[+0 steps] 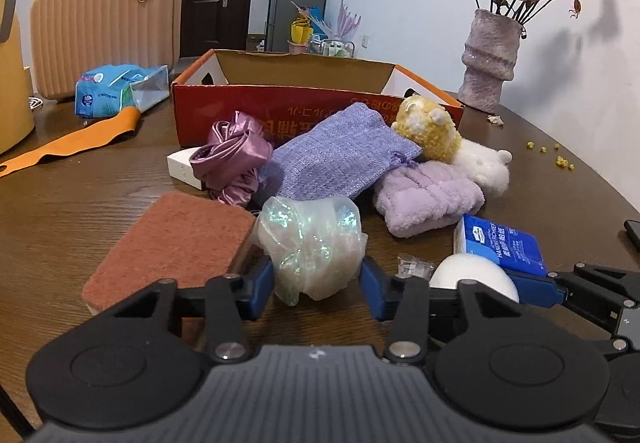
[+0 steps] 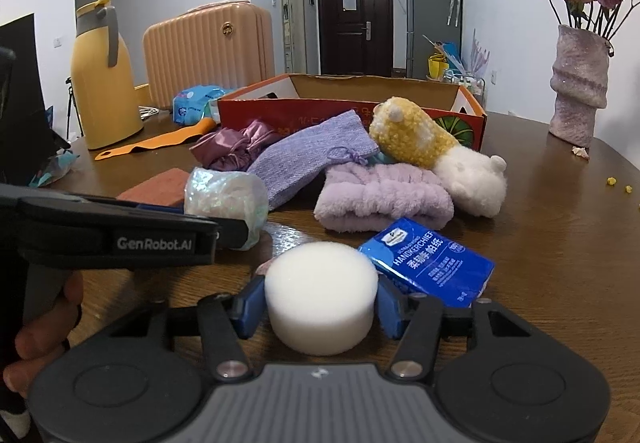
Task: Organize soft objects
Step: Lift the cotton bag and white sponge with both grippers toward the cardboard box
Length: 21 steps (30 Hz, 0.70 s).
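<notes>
The left gripper [image 1: 317, 279] has its blue pads on either side of a crumpled iridescent plastic bag [image 1: 312, 247] that sits on the wooden table [image 1: 80, 203]. Its left pad meets the bag's side, and the right pad stands just beside the bag, so whether the pads truly pinch it I cannot tell. The right gripper [image 2: 320, 307] has its two blue pads against the sides of a white round sponge [image 2: 321, 299], clamped on it, with the sponge resting on the table near its front edge.

Just left of the bag lies a reddish-brown sponge block [image 1: 172, 243]. Just right of the white sponge lies a blue handkerchief tissue pack [image 2: 428, 267], tilted.

Further in, at the middle of the table, lies a heap of soft things: a lilac fluffy towel [image 2: 380, 199], a purple knitted drawstring pouch [image 2: 312, 159] leaning across it, a crumpled mauve satin cloth [image 2: 236, 147], a yellow crocheted toy [image 2: 412, 139] and a white plush toy [image 2: 476, 179] touching it.

Behind the heap stands an open red cardboard box [image 2: 352, 111]. Toward the far right edge stands a lilac vase [image 2: 580, 95] with dried roses. On the far left are an orange strap [image 1: 72, 147], a blue wipes pack [image 1: 116, 91], a peach ribbed case [image 1: 104, 23] and a yellow thermos jug [image 2: 104, 75].
</notes>
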{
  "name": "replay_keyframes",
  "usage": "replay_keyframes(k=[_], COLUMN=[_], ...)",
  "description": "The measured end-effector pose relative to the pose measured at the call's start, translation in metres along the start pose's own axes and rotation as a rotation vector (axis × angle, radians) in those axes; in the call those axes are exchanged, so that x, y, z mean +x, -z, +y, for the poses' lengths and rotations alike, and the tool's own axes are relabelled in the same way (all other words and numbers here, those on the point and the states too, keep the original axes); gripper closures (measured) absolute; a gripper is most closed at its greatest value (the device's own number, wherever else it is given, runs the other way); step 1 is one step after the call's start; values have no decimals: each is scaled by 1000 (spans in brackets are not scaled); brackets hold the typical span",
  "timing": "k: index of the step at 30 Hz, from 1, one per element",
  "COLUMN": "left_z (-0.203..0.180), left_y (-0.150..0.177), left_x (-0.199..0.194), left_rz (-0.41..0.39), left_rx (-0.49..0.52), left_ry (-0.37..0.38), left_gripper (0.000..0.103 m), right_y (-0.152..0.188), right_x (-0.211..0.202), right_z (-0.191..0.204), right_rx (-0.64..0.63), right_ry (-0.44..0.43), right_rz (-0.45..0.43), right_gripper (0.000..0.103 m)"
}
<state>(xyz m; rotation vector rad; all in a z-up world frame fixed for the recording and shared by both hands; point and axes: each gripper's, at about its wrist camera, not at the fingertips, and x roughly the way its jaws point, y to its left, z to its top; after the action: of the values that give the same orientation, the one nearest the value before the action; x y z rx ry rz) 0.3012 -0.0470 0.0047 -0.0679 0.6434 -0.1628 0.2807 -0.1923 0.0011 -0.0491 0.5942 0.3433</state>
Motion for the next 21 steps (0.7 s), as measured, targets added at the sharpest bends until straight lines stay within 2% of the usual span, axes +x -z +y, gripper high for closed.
replay_keyframes(k=[9,21], left_z=[-2,-8], left_y=[3,20], left_x=[-9,-57], left_rz=[-7,-51], left_rx=[15,35], left_ry=[-10,-24], left_gripper=[64,64], right_y=[0,9], right_x=[-1,-37], right_z=[1,16], right_rx=[9,-16], right_ry=[3,-11], right_rz=[1,-59], right_gripper=[47,48])
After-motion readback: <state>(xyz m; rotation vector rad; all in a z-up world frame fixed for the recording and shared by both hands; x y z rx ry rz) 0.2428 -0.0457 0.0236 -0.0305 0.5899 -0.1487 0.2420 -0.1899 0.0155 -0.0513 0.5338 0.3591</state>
